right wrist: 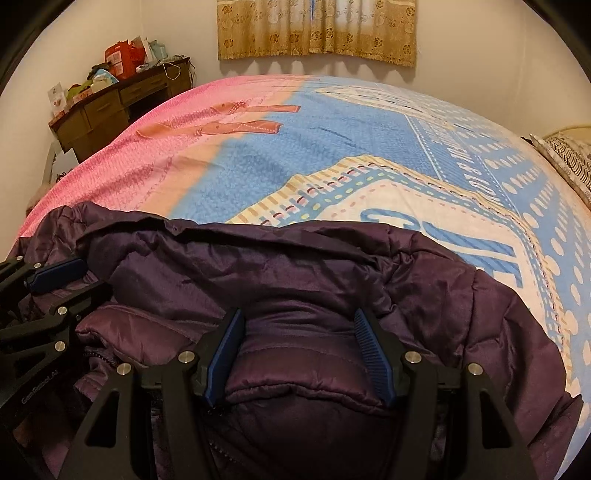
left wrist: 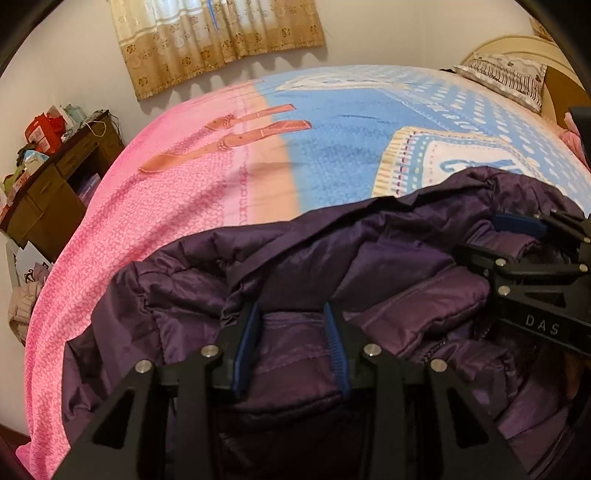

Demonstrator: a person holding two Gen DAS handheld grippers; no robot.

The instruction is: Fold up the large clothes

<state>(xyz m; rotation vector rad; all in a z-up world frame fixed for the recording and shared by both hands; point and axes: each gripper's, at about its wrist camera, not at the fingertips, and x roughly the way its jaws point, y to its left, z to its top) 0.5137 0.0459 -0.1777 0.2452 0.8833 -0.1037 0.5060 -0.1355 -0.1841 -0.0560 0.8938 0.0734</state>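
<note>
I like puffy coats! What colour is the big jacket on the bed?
The jacket is dark purple, seen best in the right wrist view.

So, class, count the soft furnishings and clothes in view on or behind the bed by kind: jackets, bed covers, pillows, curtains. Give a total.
Purple padded jacket: 1
Pink and blue bed cover: 1
Patterned pillow: 1
Gold floral curtain: 1
Total: 4

Left gripper [left wrist: 291, 345] angled downward, jaws partly apart, purple cloth between blue pads, grip unclear. Right gripper [right wrist: 299, 354] angled downward just beside it, jaws wider apart, pads straddling puffy cloth.
</note>
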